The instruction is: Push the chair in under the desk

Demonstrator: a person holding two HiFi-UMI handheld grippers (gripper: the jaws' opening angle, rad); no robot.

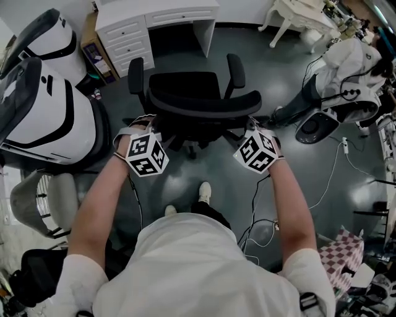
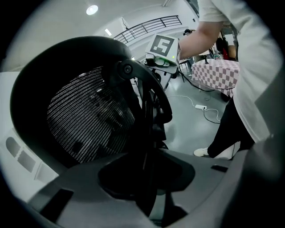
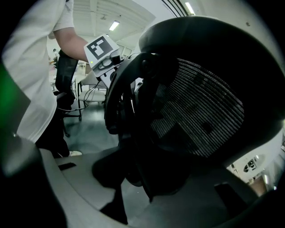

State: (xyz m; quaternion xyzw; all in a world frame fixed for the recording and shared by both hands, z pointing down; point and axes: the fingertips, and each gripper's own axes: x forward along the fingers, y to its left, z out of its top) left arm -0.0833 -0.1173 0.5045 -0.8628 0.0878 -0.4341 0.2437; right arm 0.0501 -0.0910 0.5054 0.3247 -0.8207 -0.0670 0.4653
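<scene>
chair: a black office chair (image 1: 197, 93) with a mesh backrest (image 2: 89, 120) and two armrests (image 1: 236, 67) stands on the dark glossy floor (image 1: 278, 68), facing the desk and near its open kneehole. the seat is not under the top.
backrest: its curved top rim lies nearest the person, who stands right behind it. in the right gripper view the mesh (image 3: 200, 116) fills the right half of the picture.
left gripper: left gripper (image 1: 143, 124) sits at the left end of the backrest rim. in its own view (image 2: 147, 185) the jaws stand fairly wide and are closed on the black rim that runs up between them.
right gripper: right gripper (image 1: 253, 124) is at the right end of the same rim. in its own view (image 3: 142, 182) the jaws likewise hold the rim's dark edge between them.
marker cubes: one cube sits on each gripper, left (image 1: 146, 155) and right (image 1: 257, 151). each gripper view shows the other's cube past the backrest (image 2: 162, 44) (image 3: 101, 48).
desk: a white desk (image 1: 162, 11) at the top of the head view, with a stack of drawers (image 1: 127, 37) on its left and the dark kneehole to their right.
person: white shirt, bare forearms stretched to the grippers, a white shoe (image 1: 205, 191) just behind the chair's base.
surroundings: bulky white-and-black machines stand at the left (image 1: 43, 105) and at the right (image 1: 346, 80). cables (image 1: 331, 176) trail over the floor, and a checked cloth (image 1: 346, 254) lies at the lower right.
</scene>
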